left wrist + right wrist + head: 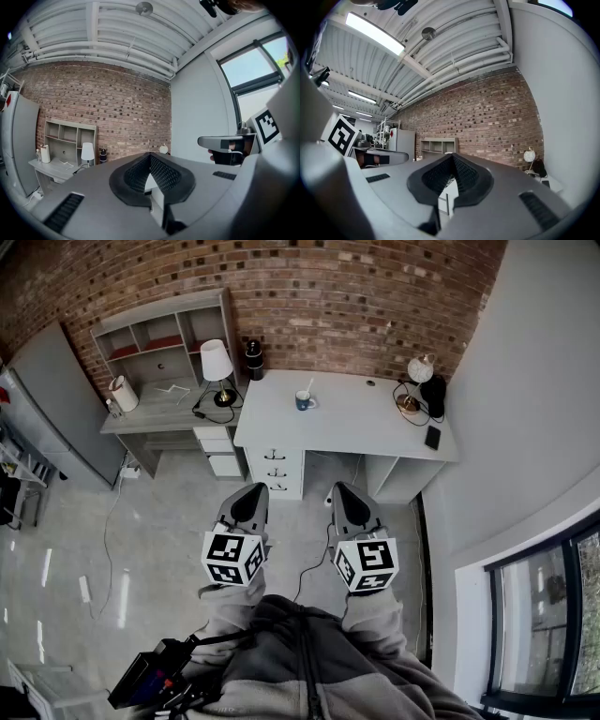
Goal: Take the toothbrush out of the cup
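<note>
Nearest, close against the body and over bare floor (159, 549): left gripper (248, 501) and right gripper (345, 501), side by side, both pointing ahead. Fingers pressed together at the tips on each, clamped on nothing.

Farther on, well apart from both, across open floor: white tabletop (366, 432). Blue cup (304, 402) standing on it toward the back, left of middle. Toothbrush (309, 387) in the cup, long axis near upright, top leaning a little right. Lies straight ahead of the grippers, roughly between their two lines, perhaps slightly nearer the right one. Probably calls for stepping up to the tabletop before any reach.

Too small in the head view to tell bristle end from handle. No cup to be made out in either gripper view, only a white sliver of furniture below the closed tips.

Farthest: lamp (217, 362), then brick wall (356, 296).
</note>
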`<state>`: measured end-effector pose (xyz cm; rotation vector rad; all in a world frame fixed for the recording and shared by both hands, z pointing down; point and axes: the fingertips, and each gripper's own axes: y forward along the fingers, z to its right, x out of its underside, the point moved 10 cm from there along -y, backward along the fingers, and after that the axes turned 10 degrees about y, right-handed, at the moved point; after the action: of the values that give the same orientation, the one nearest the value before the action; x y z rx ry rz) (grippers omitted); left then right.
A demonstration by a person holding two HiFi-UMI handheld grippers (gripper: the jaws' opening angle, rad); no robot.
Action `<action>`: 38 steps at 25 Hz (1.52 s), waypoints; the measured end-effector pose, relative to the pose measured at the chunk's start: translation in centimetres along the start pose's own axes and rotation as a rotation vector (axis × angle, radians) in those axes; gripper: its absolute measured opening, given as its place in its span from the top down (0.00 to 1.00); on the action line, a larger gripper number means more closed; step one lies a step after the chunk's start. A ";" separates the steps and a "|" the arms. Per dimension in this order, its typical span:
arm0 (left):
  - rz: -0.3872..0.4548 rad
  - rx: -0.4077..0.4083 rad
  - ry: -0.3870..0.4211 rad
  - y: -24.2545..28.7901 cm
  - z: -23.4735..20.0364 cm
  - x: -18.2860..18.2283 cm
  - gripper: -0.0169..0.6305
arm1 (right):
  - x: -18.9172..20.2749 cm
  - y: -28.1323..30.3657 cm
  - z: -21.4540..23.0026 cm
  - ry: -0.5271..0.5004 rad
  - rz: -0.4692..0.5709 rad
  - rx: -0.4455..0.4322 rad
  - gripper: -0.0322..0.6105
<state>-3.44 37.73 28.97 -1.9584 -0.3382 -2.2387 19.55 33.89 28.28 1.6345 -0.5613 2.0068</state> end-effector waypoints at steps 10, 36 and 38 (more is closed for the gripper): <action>0.005 -0.003 0.001 0.6 -0.1 -0.3 0.97 | -0.1 0.8 0.5 0.034 0.005 0.006 0.95; -0.051 -0.006 0.003 -0.7 4.6 1.5 0.97 | 1.8 -3.5 1.3 0.028 -0.031 -0.072 0.95; -0.056 -0.010 0.003 -0.9 4.8 1.6 0.97 | 2.1 -3.7 1.4 0.034 -0.038 -0.077 0.95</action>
<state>0.71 39.90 31.09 -1.9735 -0.3868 -2.2810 22.53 36.21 30.63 1.5514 -0.5835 1.9578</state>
